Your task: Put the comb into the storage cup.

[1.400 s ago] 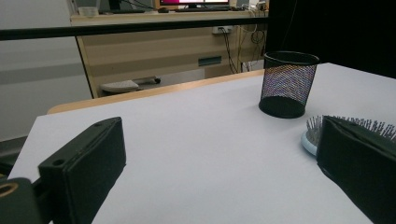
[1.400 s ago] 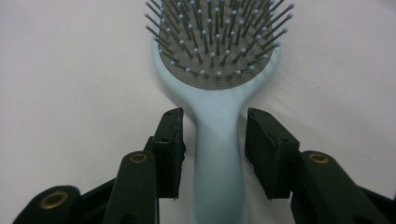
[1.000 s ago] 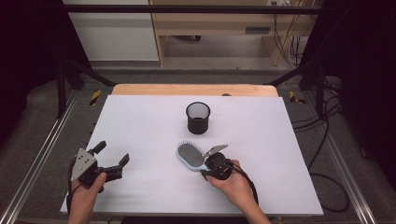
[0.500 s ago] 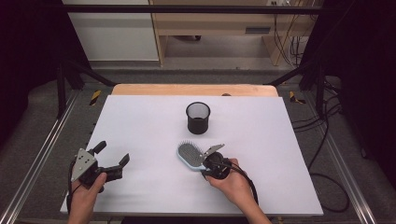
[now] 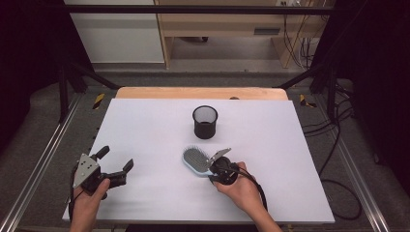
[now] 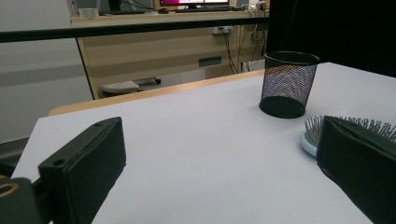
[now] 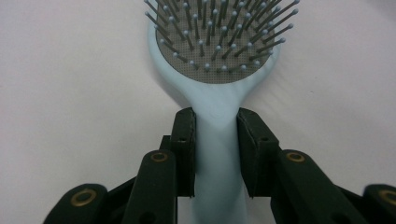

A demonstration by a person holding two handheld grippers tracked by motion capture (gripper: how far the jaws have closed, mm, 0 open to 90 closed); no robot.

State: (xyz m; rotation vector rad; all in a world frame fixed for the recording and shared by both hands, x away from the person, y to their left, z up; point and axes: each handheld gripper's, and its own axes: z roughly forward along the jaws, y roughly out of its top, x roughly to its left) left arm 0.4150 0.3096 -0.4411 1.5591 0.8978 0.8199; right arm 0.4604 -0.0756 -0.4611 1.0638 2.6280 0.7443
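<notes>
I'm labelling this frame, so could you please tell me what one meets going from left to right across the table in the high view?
Left gripper → hairbrush → right gripper, shut on the hairbrush's handle. The mesh cup stands farther back, above the brush, so it is left out.

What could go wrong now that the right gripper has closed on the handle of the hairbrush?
1. The right gripper has just been closing its jaws on the hairbrush at the narrow neck of the handle, with the heavy head far ahead; on lifting, the head may droop or swing.
2. The smooth handle could slip between the pads.
3. The mesh cup stands just beyond the brush, so a hasty swing might knock it over.
</notes>
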